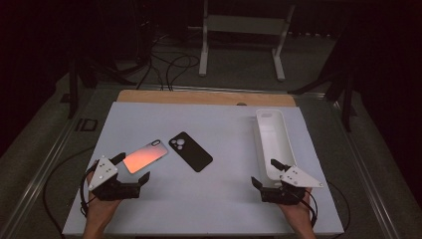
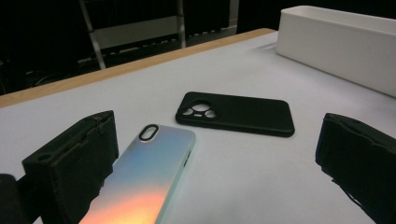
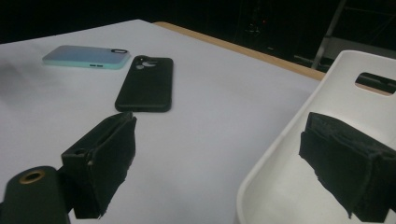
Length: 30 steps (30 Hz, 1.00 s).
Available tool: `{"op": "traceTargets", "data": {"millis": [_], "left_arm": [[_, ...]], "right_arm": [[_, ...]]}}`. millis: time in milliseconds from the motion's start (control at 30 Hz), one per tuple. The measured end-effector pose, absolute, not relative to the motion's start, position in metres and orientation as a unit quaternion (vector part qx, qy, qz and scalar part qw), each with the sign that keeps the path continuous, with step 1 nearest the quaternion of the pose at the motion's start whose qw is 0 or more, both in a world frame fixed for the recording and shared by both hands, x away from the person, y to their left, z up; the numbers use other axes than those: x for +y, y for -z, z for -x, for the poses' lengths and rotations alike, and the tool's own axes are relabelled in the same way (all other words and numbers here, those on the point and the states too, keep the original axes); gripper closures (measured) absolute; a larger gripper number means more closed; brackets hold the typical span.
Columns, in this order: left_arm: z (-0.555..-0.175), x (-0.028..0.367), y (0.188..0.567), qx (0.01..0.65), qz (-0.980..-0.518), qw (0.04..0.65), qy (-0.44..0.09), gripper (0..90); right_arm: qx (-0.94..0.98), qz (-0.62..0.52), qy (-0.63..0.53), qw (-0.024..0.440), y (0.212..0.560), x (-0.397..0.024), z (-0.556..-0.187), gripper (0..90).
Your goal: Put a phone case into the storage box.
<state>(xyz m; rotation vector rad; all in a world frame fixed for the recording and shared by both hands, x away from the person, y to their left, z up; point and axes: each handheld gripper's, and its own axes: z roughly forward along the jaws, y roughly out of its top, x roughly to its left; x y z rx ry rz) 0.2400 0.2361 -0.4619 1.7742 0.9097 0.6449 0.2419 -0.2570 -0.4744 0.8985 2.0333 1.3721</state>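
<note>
Tongs stood wide open and empty: left tongs (image 1: 130, 168) straddled the iridescent phone case (image 1: 145, 156) lying beside the black case (image 1: 190, 151); right tongs (image 1: 266, 172) straddled the white tray (image 1: 286, 134)'s near rim.

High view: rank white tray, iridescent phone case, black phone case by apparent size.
1. white tray, clearly the largest.
2. and 3. iridescent phone case and black phone case look about alike; no ranking between them.

Two phone cases lie mid-bench: an iridescent case (image 1: 145, 156) beside a black case (image 1: 190, 151). The left gripper (image 1: 130, 168), jaws wide, sits at the iridescent case's near end. The right gripper (image 1: 267, 172), jaws spread, straddles the white tray's (image 1: 274, 135) near end by the right edge.
</note>
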Motion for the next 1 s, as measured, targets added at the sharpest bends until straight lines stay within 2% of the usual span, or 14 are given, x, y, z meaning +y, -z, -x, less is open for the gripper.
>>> {"op": "traceTargets", "data": {"millis": [600, 1000], "left_arm": [[-0.244, 0.239, 0.464, 0.389, -0.733, 0.491, -0.265, 0.0], [-0.254, 0.244, 0.451, 0.401, -0.739, 0.47, -0.269, 0.0]], "right_arm": [[0.751, -0.337, -0.506, 0.258, 0.472, -0.252, -0.24, 10.5], [0.74, -0.341, -0.514, 0.267, 0.464, -0.251, -0.242, 10.5]]}}
